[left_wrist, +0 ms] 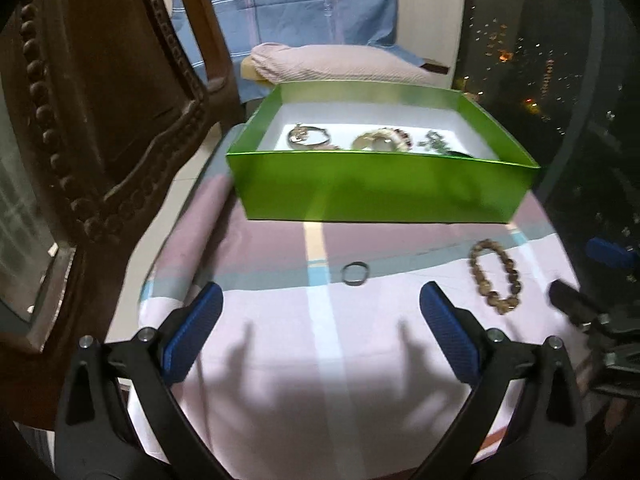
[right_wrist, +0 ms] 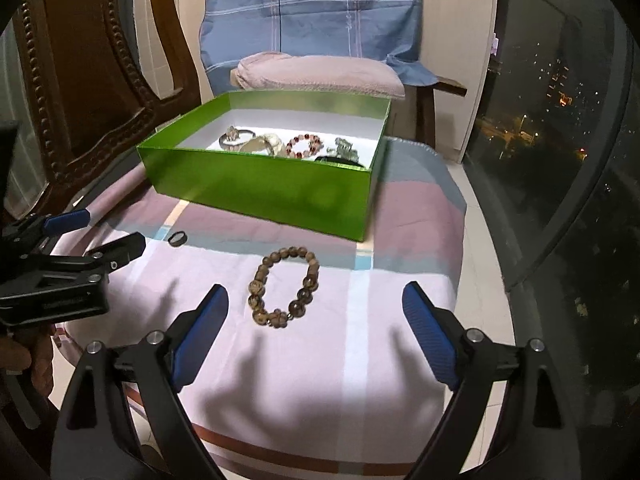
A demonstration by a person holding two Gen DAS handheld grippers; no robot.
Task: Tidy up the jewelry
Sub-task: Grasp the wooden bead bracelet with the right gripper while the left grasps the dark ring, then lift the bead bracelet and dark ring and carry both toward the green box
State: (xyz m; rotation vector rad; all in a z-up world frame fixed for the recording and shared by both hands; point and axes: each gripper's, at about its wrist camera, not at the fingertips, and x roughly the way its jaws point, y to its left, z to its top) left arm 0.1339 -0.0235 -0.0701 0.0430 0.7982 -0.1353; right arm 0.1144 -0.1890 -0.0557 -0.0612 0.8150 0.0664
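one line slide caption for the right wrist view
Open right tongs hover before a brown bead bracelet, green jewelry box behind.

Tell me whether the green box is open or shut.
Open. The green box has no lid on it, and bracelets show on its white floor.

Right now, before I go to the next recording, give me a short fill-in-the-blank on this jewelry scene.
1. The box holding jewelry is ____ in colour.
2. The brown bracelet lies ____ the box, on the cloth.
3. The small dark ring lies straight ahead of the ____ gripper.
4. Both the left gripper and the right gripper are ____, holding nothing.

Missing words: green; outside; left; open
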